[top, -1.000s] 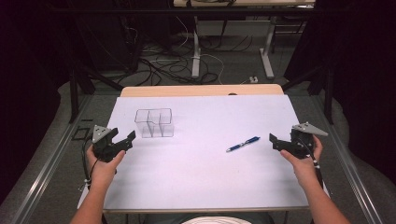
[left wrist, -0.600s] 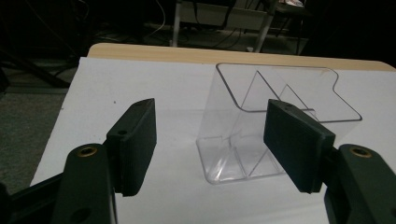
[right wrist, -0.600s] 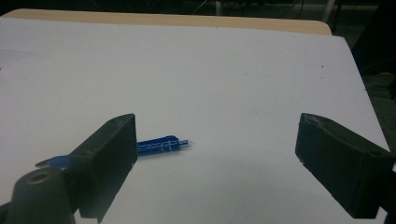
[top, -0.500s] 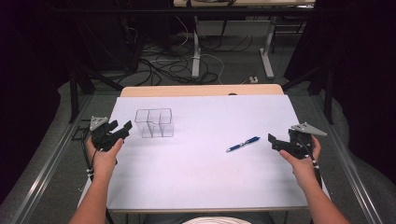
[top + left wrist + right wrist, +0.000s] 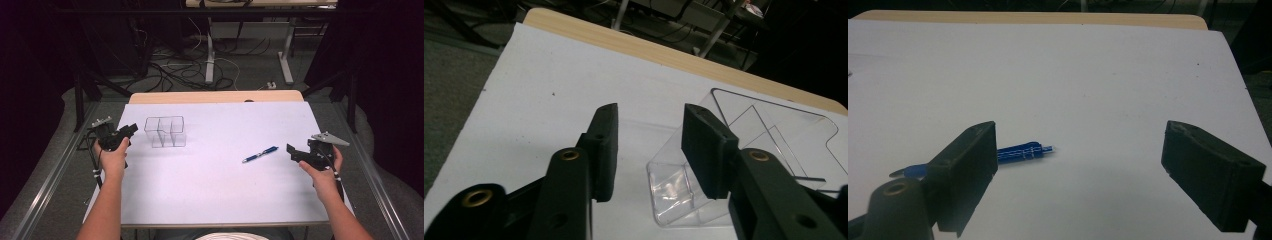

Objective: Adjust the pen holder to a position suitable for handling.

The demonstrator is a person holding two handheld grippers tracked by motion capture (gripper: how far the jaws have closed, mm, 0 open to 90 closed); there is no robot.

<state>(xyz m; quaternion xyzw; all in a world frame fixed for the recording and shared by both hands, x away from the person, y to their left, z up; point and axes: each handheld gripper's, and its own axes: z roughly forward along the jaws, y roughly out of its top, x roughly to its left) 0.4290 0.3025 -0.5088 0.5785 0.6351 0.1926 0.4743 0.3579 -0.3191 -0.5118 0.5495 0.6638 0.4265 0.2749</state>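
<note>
My right gripper (image 5: pixel 300 153) hovers near the right edge of the tabletop (image 5: pixel 210 195), jaws wide apart, with the blue pen (image 5: pixel 260 154) lying just beyond them. Farther, by the left edge, my left gripper (image 5: pixel 126 133) has just been closing its jaws, still apart with nothing between them, beside the clear plastic box (image 5: pixel 165 132).

A lab workspace: a white-covered surface (image 5: pixel 215 190) fenced by metal framing (image 5: pixel 45 185), loose cables (image 5: pixel 170 70) strewn across the grey floor behind it.
</note>
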